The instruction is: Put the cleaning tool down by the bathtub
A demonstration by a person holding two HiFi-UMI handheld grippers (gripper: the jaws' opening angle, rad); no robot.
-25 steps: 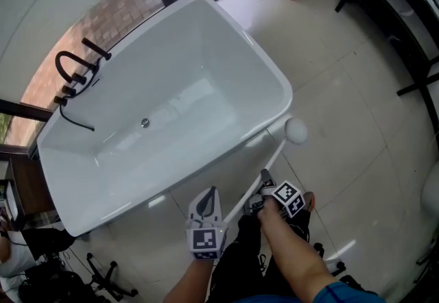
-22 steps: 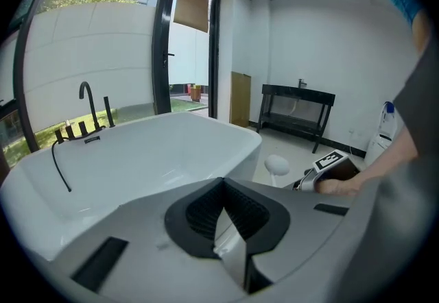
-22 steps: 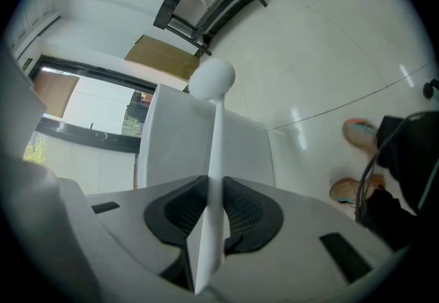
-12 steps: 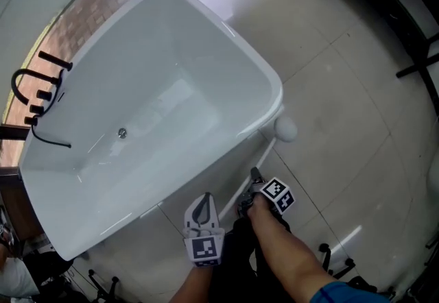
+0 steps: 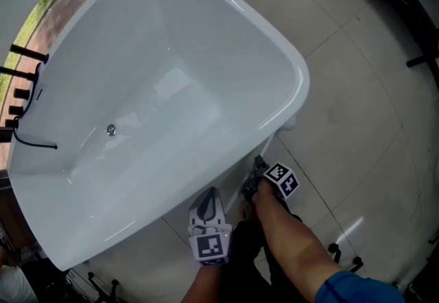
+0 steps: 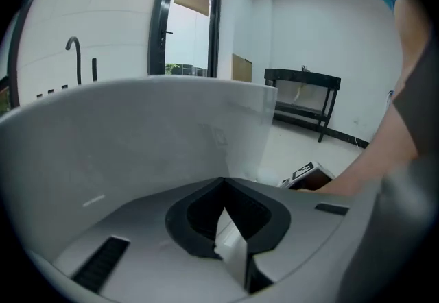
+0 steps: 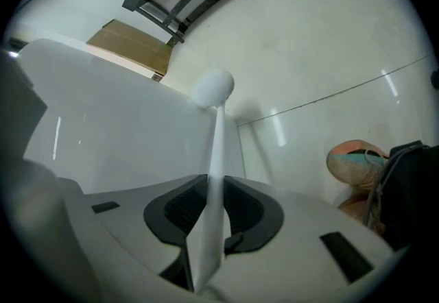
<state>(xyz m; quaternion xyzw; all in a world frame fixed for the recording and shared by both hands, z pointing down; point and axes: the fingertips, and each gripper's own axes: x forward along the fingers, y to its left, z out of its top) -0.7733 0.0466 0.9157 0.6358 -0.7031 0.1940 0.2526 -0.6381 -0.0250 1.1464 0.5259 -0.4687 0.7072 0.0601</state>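
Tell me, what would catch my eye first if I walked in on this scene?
The big white bathtub fills most of the head view, with black taps at its far left edge. Just outside its near corner, the right gripper is clamped on the thin white handle of a cleaning tool, whose round head sits low beside the tub's outer wall.

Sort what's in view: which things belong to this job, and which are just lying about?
In the job: cleaning tool, held in the right tongs; bathtub.
Lying about: faucet; black table; brown box; shoe.
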